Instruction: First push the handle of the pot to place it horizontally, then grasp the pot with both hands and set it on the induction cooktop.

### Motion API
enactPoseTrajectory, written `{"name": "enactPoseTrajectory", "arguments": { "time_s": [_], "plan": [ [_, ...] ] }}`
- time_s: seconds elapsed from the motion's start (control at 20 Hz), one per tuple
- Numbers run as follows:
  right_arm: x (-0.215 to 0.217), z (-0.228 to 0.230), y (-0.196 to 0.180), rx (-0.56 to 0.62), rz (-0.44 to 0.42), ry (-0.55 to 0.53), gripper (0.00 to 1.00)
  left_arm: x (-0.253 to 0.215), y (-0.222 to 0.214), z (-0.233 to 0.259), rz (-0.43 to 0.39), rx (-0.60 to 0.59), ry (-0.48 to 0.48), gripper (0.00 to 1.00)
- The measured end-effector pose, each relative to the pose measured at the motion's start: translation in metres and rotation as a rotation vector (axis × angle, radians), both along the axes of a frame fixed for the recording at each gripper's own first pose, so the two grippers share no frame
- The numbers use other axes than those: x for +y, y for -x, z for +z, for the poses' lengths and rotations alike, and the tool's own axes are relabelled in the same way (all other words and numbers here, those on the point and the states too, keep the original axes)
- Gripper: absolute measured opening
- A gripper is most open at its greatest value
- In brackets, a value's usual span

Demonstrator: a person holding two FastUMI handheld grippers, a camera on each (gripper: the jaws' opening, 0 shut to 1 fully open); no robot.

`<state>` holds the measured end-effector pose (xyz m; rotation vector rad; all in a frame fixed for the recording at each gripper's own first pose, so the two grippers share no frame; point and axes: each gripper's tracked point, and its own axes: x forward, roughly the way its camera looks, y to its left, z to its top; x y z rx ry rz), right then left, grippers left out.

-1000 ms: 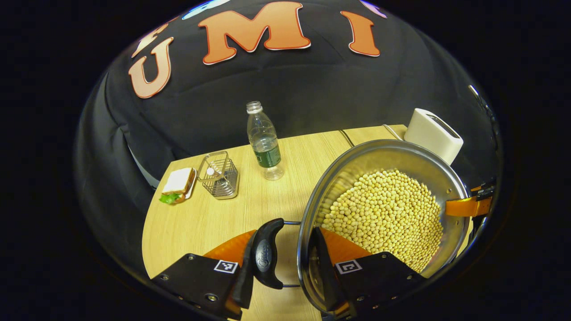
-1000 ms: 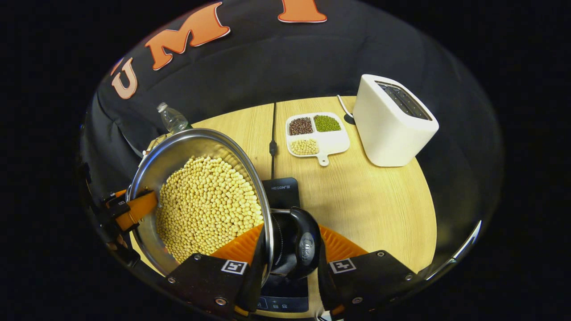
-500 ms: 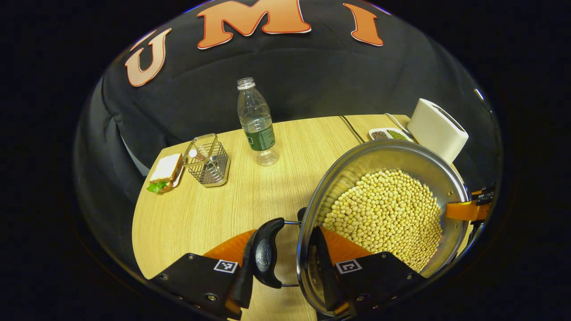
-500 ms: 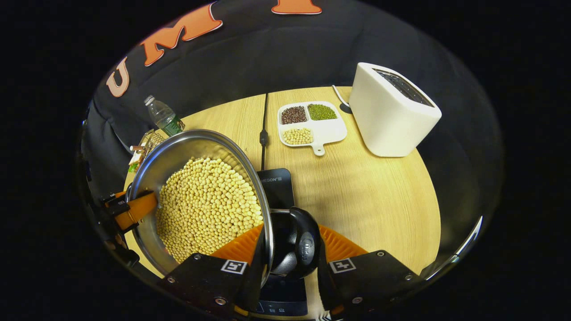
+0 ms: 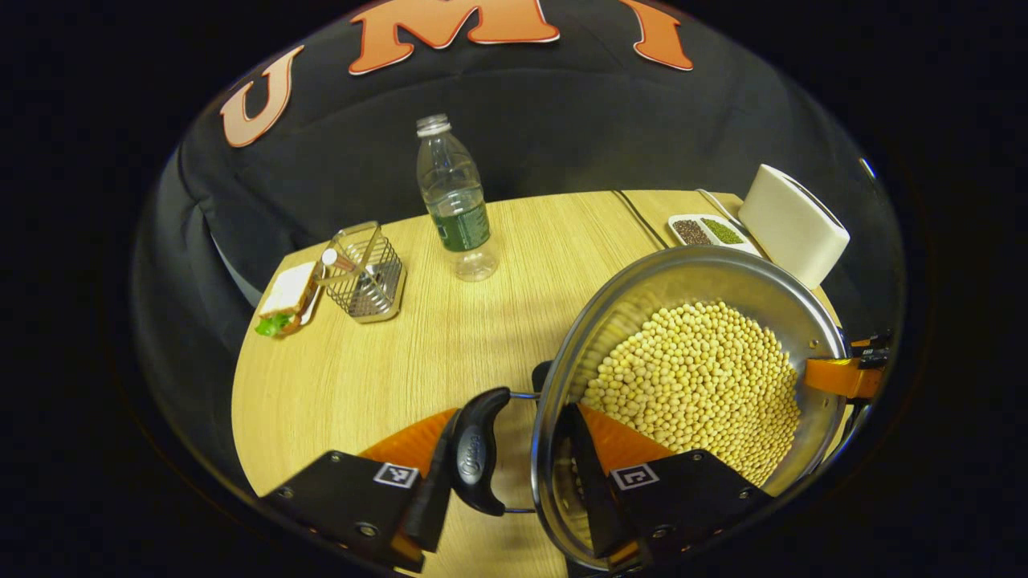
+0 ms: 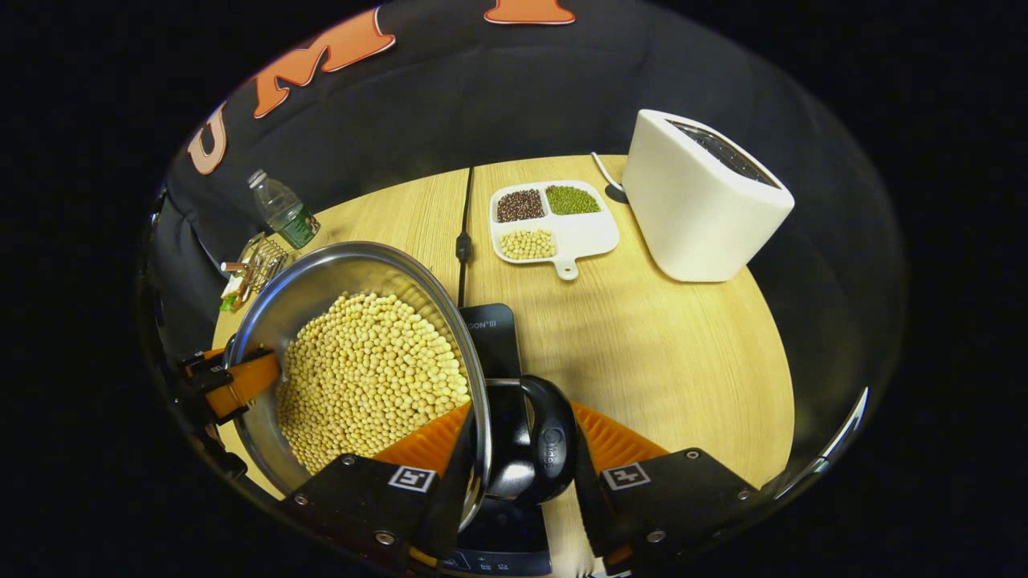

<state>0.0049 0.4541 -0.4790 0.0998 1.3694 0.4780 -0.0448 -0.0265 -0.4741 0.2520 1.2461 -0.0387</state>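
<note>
A steel pot [image 5: 691,377] full of yellow soybeans is held from both sides. My left gripper [image 5: 506,474] is shut on its left side: one finger is outside the black handle [image 5: 474,449], the other inside the rim. My right gripper [image 6: 518,474] is shut the same way on the other black handle [image 6: 542,449] of the pot [image 6: 361,377]. The black induction cooktop [image 6: 494,345] lies under the pot's right edge, partly hidden by the pot and my fingers. I cannot tell whether the pot touches it. The right gripper [image 5: 843,376] appears at the pot's far rim, as does the left gripper [image 6: 233,385].
On the wooden table stand a plastic bottle [image 5: 454,201], a wire basket [image 5: 361,273] and a sandwich on a plate [image 5: 285,297] to the left. A white toaster [image 6: 703,201], a divided dish of beans [image 6: 554,225] and a black cable [image 6: 464,233] lie behind the cooktop.
Both grippers have moved together with the pot still held between them. The table's objects have shifted upward in both views, and more tabletop shows in the left gripper view.
</note>
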Motion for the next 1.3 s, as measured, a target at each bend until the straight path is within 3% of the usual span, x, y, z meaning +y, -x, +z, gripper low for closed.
{"name": "enactPoseTrajectory", "arguments": {
  "time_s": [0.15, 0.2, 0.3, 0.55, 0.9, 1.1, 1.25, 1.3],
  "plan": [
    [0.008, 0.01, 0.008, -0.035, -0.031, 0.005, 0.71, 0.005, 0.003, 0.007, 0.019, 0.003, -0.001, 0.76],
    [0.006, 0.021, 0.005, -0.066, -0.03, 0.007, 0.8, 0.007, 0.003, 0.014, 0.018, -0.005, 0.002, 0.77],
    [-0.001, 0.064, -0.012, -0.172, -0.067, -0.014, 0.88, 0.014, -0.005, 0.033, 0.006, -0.054, 0.001, 0.81],
    [-0.015, 0.165, -0.077, -0.463, -0.149, -0.136, 0.92, 0.024, -0.039, 0.109, 0.07, -0.228, 0.021, 0.82],
    [-0.035, 0.31, -0.112, -0.875, -0.148, -0.265, 0.93, 0.068, -0.102, 0.277, 0.166, -0.636, -0.007, 0.81],
    [-0.058, 0.399, -0.125, -1.095, -0.141, -0.327, 0.93, 0.062, -0.126, 0.358, 0.197, -0.918, 0.008, 0.81],
    [-0.062, 0.447, -0.115, -1.191, -0.132, -0.396, 0.91, 0.047, -0.135, 0.398, 0.231, -1.109, 0.062, 0.8],
    [-0.062, 0.457, -0.111, -1.199, -0.115, -0.425, 0.97, 0.047, -0.137, 0.414, 0.236, -1.162, 0.057, 0.79]
  ]
}}
